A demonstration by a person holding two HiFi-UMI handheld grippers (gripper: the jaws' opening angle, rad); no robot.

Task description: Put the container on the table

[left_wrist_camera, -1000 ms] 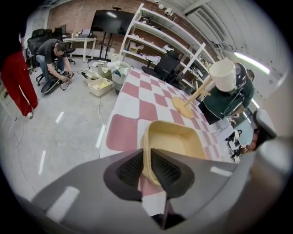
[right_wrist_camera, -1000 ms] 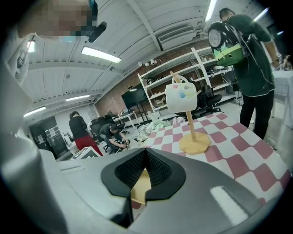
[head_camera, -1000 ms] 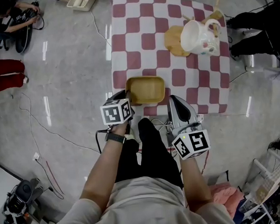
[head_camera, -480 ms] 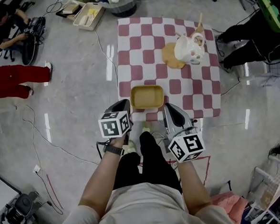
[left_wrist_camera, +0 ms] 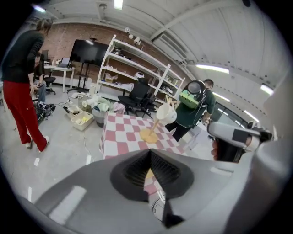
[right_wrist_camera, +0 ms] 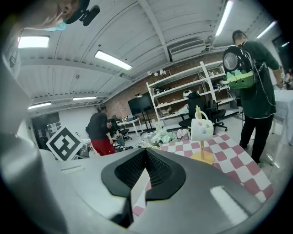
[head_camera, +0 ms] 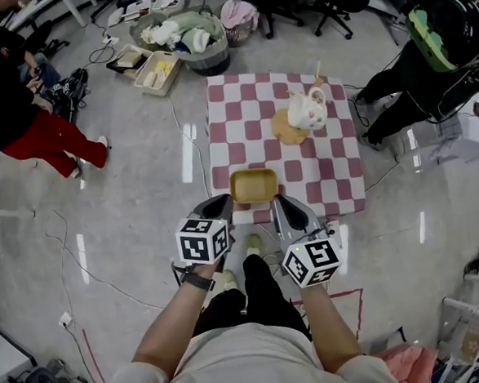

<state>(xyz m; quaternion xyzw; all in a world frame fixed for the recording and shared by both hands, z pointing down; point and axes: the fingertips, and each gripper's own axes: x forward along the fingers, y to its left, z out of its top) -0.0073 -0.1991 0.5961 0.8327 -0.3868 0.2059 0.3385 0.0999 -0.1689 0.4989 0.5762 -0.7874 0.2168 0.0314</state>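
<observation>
The container [head_camera: 254, 185] is seen at the near edge of the counter [head_camera: 238, 113], its long axis lying crosswise; whether it is set down or held just above the cloth cannot be told. It is flanked evenly by both claws: the left claw [head_camera: 223, 202] at its near left corner, the right claw [head_camera: 278, 203] at its near right corner. Each is closed to a thin slit, apparently nipped on the rim; a yellow sliver is seen in the left one's gap. Bare cloth lies ahead; the mug stand [head_camera: 303, 115] is well apart, far right; the near edge is judged the hazard.
</observation>
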